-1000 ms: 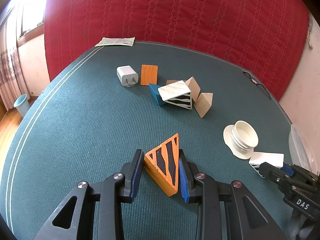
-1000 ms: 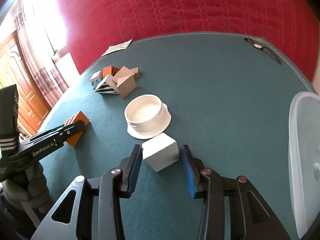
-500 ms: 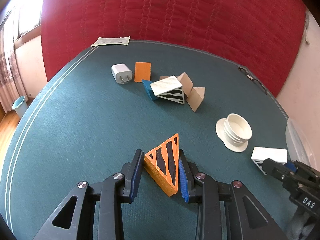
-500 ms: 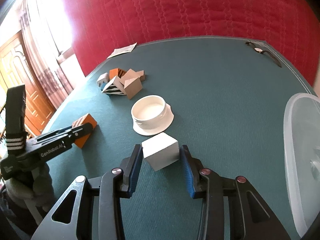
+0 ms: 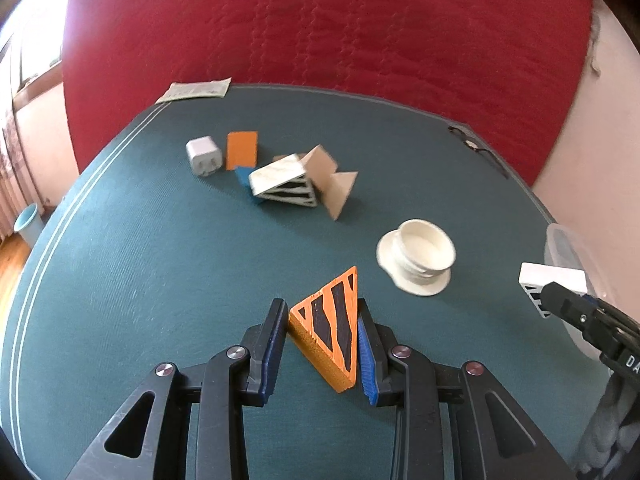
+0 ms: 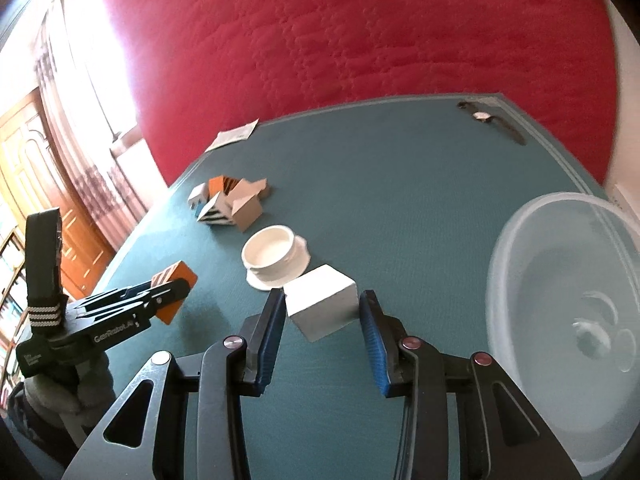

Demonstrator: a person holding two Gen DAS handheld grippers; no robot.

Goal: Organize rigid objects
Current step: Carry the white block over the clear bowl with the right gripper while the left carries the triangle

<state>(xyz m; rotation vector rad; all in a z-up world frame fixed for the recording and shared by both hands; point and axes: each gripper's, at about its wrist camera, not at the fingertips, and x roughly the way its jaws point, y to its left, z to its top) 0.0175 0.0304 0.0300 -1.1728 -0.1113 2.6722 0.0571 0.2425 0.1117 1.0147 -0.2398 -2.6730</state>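
Left wrist view: left claw [image 5: 322, 340] clamped on orange striped wedge [image 5: 334, 330] above green desk [image 5: 160, 260]. Right claw [image 6: 323, 322] grips white block [image 6: 322, 306], beside clear tub [image 6: 560, 300].

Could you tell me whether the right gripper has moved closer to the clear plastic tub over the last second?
Yes. In the right wrist view the tub now fills far more of the right side, so the right gripper, holding the white block, has moved toward it.
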